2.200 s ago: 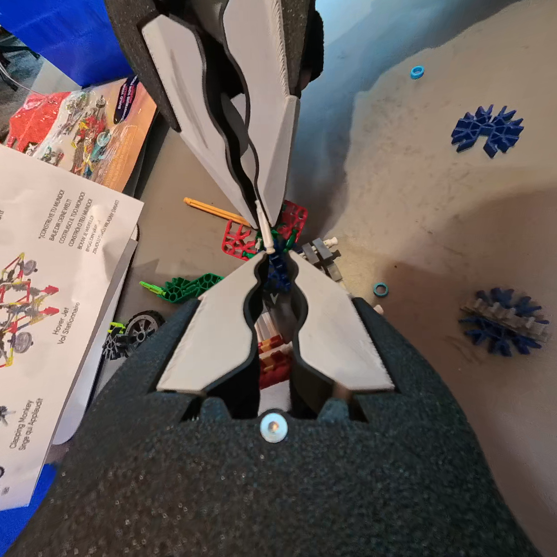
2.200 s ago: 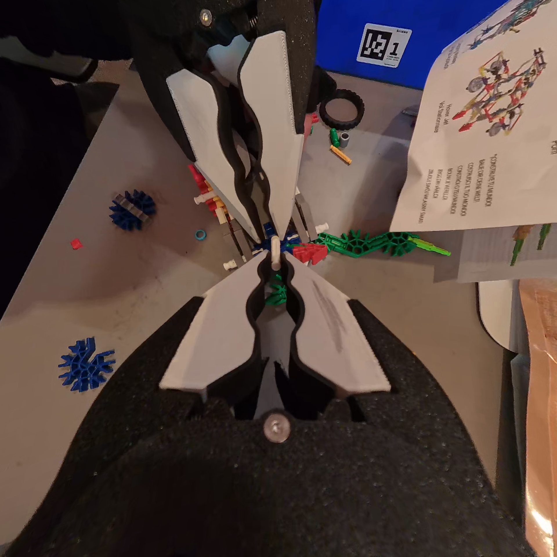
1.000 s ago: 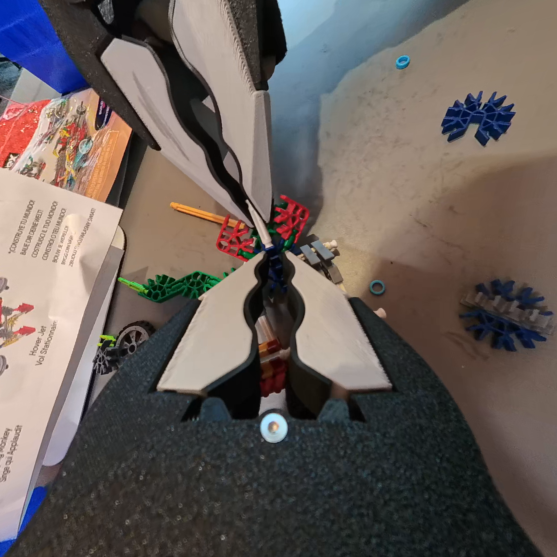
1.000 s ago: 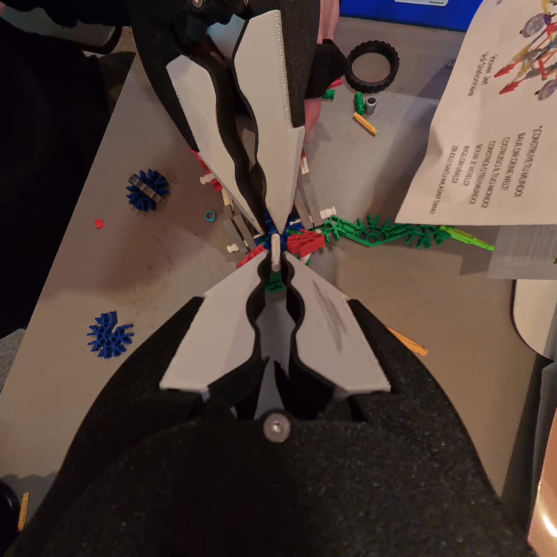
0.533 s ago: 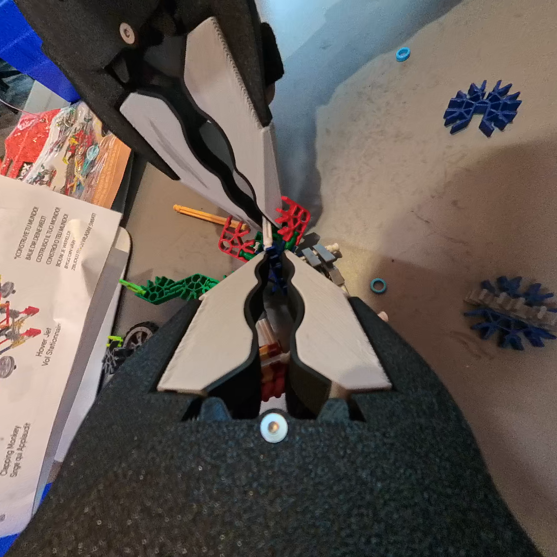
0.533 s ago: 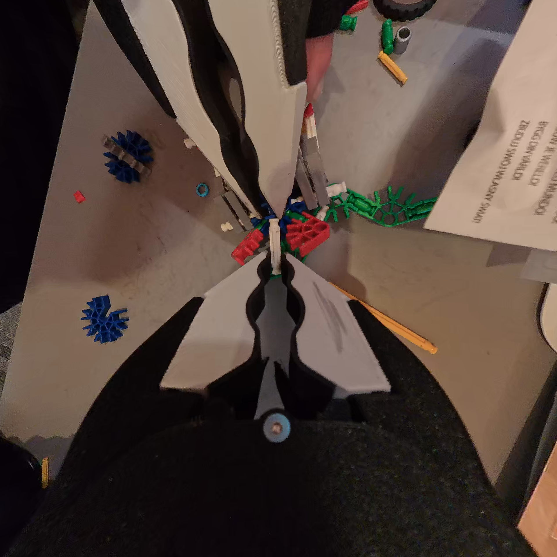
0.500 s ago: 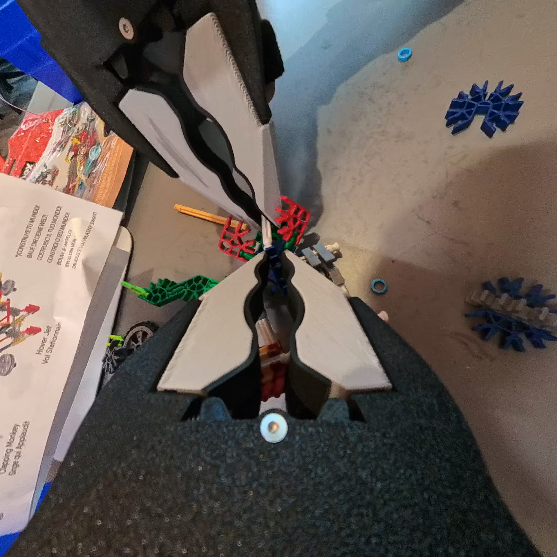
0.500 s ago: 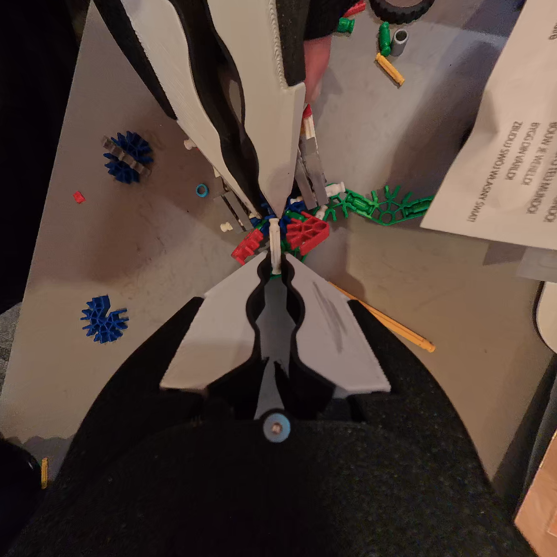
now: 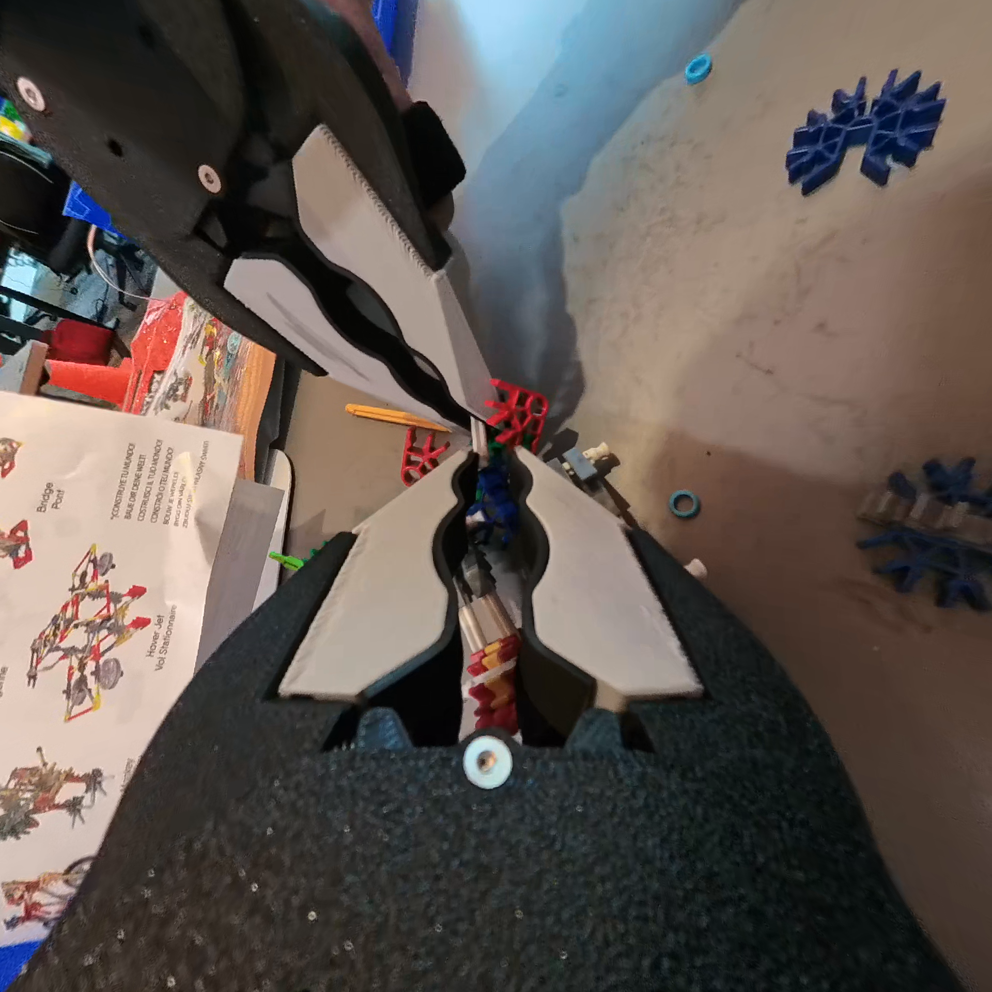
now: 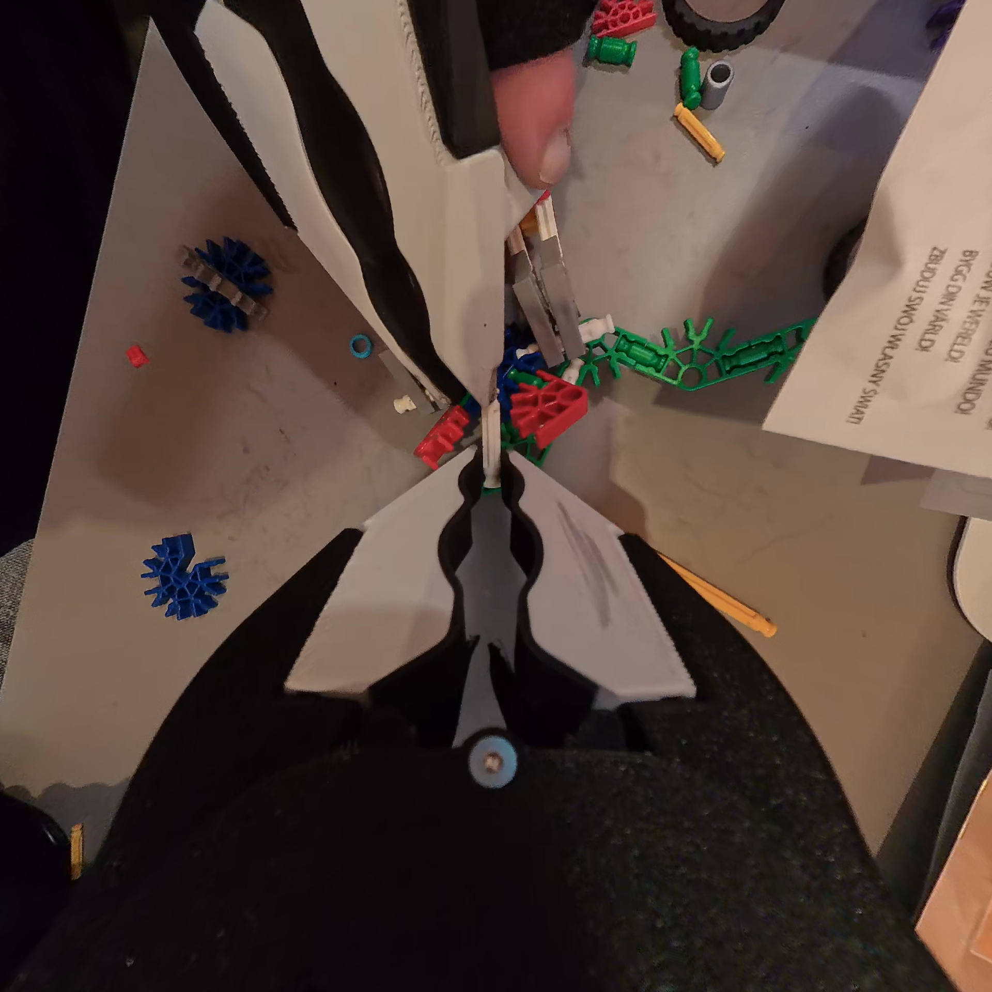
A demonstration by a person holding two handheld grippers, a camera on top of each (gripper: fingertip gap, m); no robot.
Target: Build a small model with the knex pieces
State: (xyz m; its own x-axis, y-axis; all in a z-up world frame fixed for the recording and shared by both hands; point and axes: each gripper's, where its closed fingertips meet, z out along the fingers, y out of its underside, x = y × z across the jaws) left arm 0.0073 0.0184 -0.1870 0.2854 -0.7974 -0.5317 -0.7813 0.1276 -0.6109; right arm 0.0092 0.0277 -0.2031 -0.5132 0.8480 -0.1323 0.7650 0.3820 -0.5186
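Printed captions and several short lines of text stand on the white paper instruction sheet (image 9: 107,563) at the bench's edge; a printed colourful box (image 9: 198,365) lies beyond it.

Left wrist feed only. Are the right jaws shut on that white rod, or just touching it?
Observer: Shut. In the right wrist view the right gripper clamps the white rod by its near end between its jaws.
Operator: I'm holding the blue connector. What's behind my gripper?
Observer: A black tyre lies on the table beyond the left gripper.
Operator: Where does the green chain end?
Observer: It runs under the paper sheet.
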